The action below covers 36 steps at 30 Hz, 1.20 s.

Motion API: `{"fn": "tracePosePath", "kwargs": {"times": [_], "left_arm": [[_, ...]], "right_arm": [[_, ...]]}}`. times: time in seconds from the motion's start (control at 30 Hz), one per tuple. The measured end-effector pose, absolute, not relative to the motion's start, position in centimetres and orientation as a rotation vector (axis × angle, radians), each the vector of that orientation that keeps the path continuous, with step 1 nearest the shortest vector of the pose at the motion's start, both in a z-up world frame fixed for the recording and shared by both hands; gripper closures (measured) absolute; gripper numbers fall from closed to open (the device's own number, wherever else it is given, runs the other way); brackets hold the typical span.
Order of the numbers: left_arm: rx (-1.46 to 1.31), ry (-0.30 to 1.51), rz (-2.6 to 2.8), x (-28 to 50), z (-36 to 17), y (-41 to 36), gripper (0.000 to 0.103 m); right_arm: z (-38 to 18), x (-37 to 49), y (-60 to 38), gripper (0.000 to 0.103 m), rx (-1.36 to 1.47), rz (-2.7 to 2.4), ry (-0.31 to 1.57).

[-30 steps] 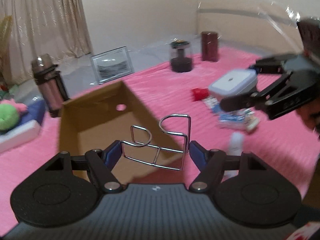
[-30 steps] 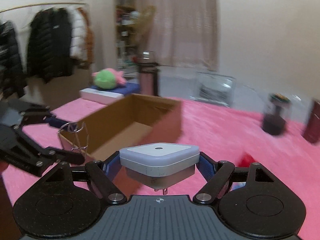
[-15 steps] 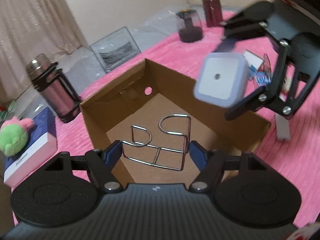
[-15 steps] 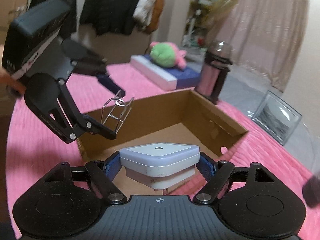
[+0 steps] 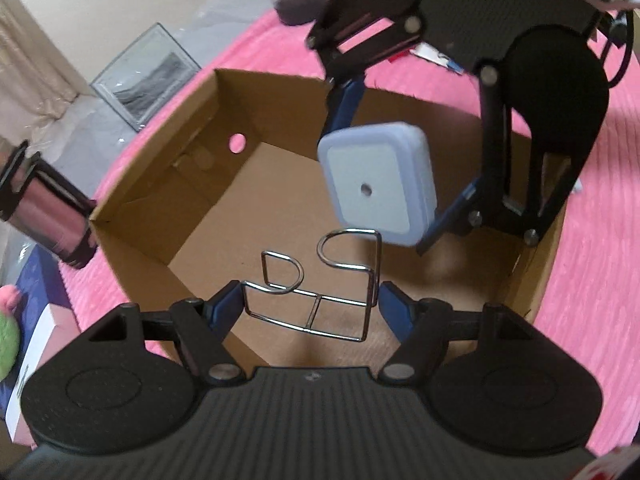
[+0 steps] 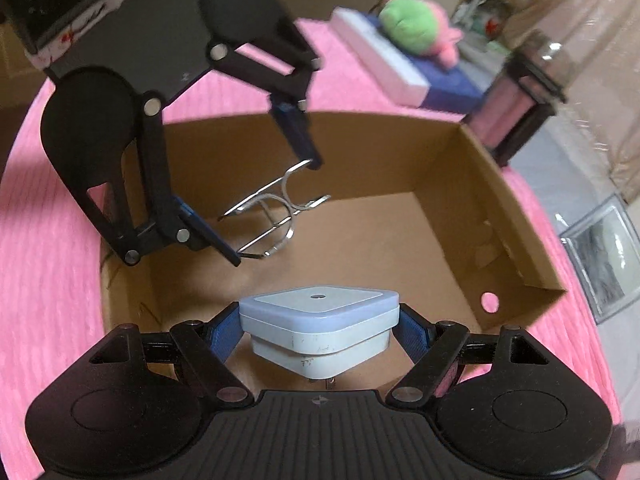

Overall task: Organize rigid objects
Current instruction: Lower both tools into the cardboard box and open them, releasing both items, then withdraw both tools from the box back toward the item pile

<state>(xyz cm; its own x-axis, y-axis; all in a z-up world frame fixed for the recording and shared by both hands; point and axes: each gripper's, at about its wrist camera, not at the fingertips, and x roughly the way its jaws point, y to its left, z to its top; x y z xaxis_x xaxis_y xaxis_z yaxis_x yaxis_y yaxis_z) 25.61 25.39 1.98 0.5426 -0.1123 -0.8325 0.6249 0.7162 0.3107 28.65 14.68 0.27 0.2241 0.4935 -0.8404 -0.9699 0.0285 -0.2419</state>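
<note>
My left gripper [image 5: 312,300] is shut on a bent silver wire puzzle [image 5: 320,276] and holds it over the open cardboard box [image 5: 160,144]. My right gripper [image 6: 320,324] is shut on a square white plug-in night light [image 6: 320,320], also held over the box [image 6: 500,208]. In the left wrist view the right gripper [image 5: 388,184] and night light [image 5: 378,188] hang just beyond the wire puzzle. In the right wrist view the left gripper [image 6: 276,212] with the wire puzzle [image 6: 276,216] is at the box's far left.
The box sits on a pink ribbed cover [image 6: 48,216]. A pink tumbler in a black holder [image 5: 44,208] stands beside the box. A white-and-blue box with a green plush toy [image 6: 416,28] lies beyond. A clear picture frame [image 5: 148,76] is behind the box.
Both grippers have moved in over the box and lower toward its inside, each still holding its object. They are now closer to each other.
</note>
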Motion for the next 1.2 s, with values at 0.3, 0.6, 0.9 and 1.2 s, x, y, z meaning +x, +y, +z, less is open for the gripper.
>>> {"fn": "tracePosePath", "kwargs": {"times": [0.3,0.6,0.9,1.2], "left_arm": [[0.698,0.956,-0.544,26.9,0.1,25.5,0.033],[0.715,1.003,-0.569,27.7,-1.5,25.5,0.033],[0.717,1.025,-0.582,28.0,-2.2,25.4,0.034],[0.701,1.008,-0.574,28.0,-2.0,25.6,0.034]], "right_arm": [[-2.5,29.5,17.5,0.026,-1.098,1.280,0.717],[-4.3,30.6,18.5,0.026,-1.181,1.251,0.776],[-5.3,30.7,18.7,0.026,-1.207,1.246,0.800],[-5.6,30.6,18.9,0.026,-1.217,1.236,0.807]]}}
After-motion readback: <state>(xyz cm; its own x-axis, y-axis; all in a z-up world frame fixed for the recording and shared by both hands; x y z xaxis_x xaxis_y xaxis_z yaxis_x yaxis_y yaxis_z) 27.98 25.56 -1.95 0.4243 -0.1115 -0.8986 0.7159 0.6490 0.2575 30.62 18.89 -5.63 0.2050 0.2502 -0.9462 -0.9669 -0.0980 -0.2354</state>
